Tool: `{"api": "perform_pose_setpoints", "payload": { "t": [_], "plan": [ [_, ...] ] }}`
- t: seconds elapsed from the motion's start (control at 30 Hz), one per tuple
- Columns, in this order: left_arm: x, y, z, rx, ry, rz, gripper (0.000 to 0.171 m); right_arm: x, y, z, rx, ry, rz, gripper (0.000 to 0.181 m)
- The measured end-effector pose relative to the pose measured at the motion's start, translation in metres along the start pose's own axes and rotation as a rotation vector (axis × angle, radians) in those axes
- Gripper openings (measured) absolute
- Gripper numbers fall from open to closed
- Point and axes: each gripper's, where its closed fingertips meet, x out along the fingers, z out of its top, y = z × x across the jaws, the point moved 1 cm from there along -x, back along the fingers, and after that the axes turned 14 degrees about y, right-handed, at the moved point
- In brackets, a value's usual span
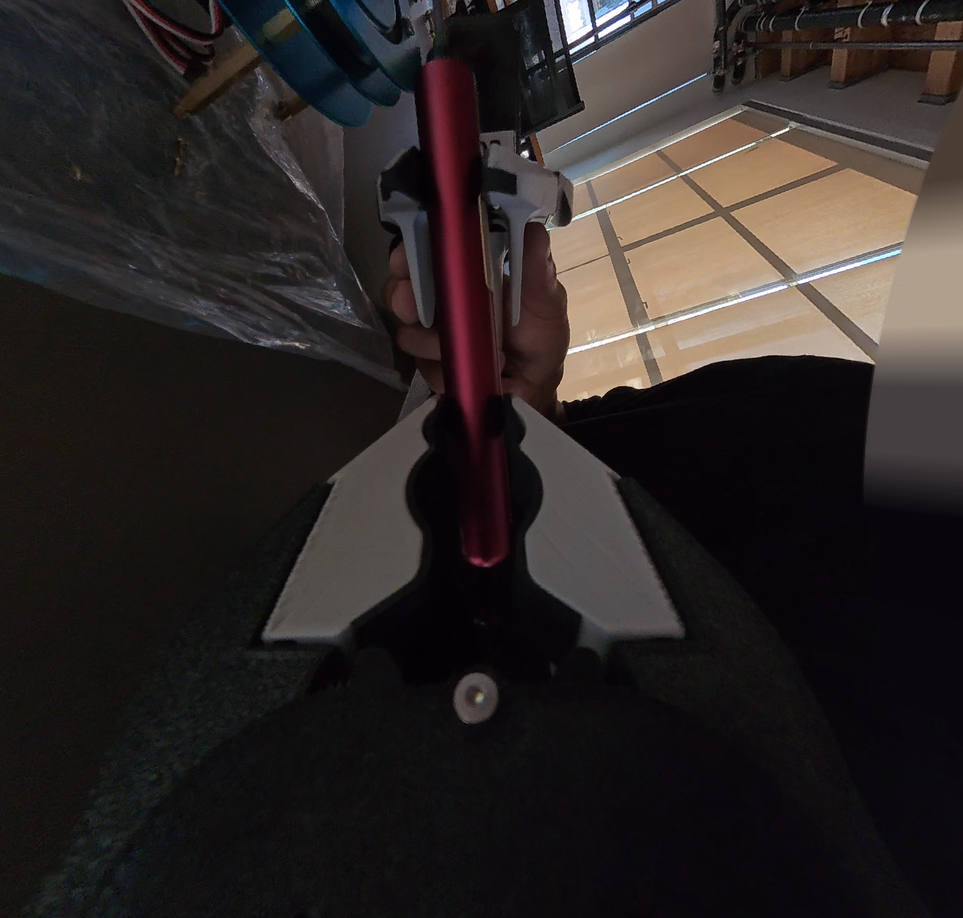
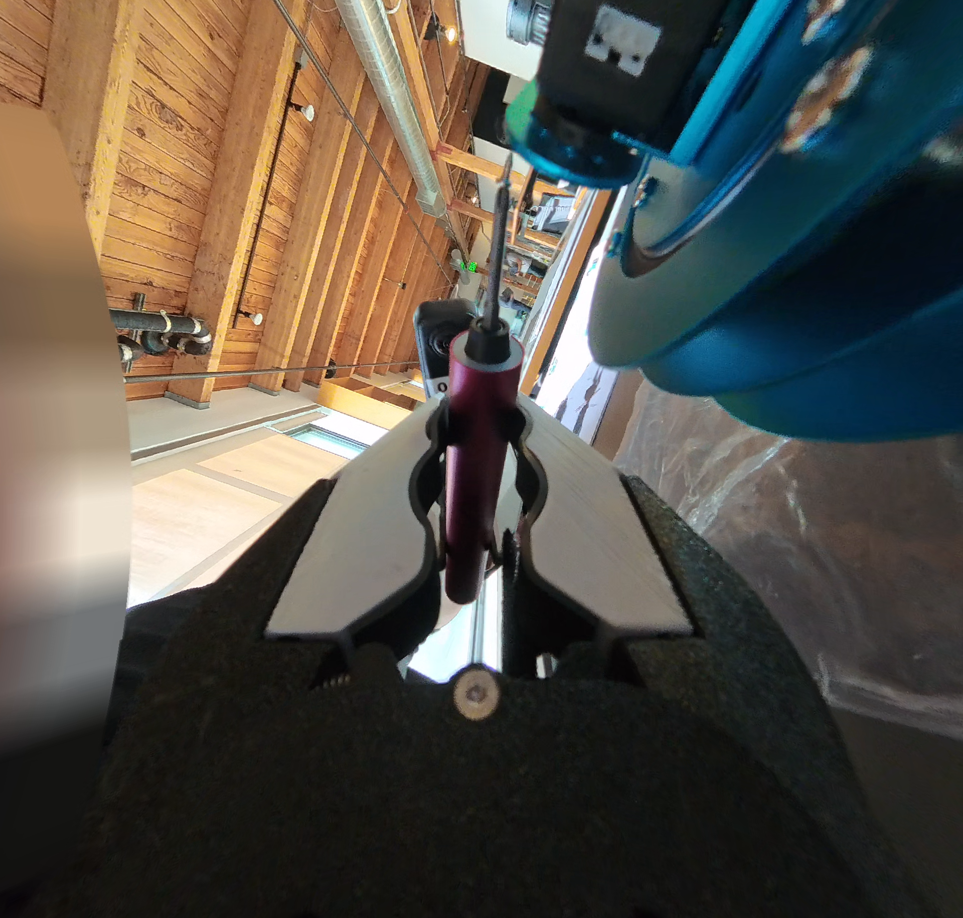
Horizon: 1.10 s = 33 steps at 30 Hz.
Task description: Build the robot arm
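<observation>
Between the white fingers of the left gripper [image 1: 469, 413] runs a red screwdriver [image 1: 464, 319], its handle clamped there; farther along, the right gripper [image 1: 471, 184] is also closed on it, with a hand [image 1: 536, 319] partly hidden behind. From the right gripper [image 2: 482, 418] the same screwdriver [image 2: 477, 455] shows its thin bit pointing at a blue device [image 2: 781, 267], blurred and cut off. Whether the tip touches is unclear. Crinkled plastic sheet [image 1: 156, 215] lies left.

Left tool [image 1: 471, 413] clamped, right tool [image 2: 479, 418] clamped (fingers tilted upward)
</observation>
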Motion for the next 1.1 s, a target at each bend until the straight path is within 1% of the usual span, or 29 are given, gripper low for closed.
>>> {"api": "perform_pose_setpoints", "payload": {
  "t": [0.63, 1.1],
  "plan": [
    [0.0001, 0.0013, 0.0047, -0.023, 0.006, -0.001, 0.019, -0.0036, -0.0031, 0.0033, 0.025, 0.0, 0.017, 0.02],
    [-0.0074, 0.0009, 0.0093, -0.045, -0.035, -0.027, 0.019, -0.0013, -0.0034, 0.0072, 0.017, 0.009, 0.016, 0.021]
  ]
}}
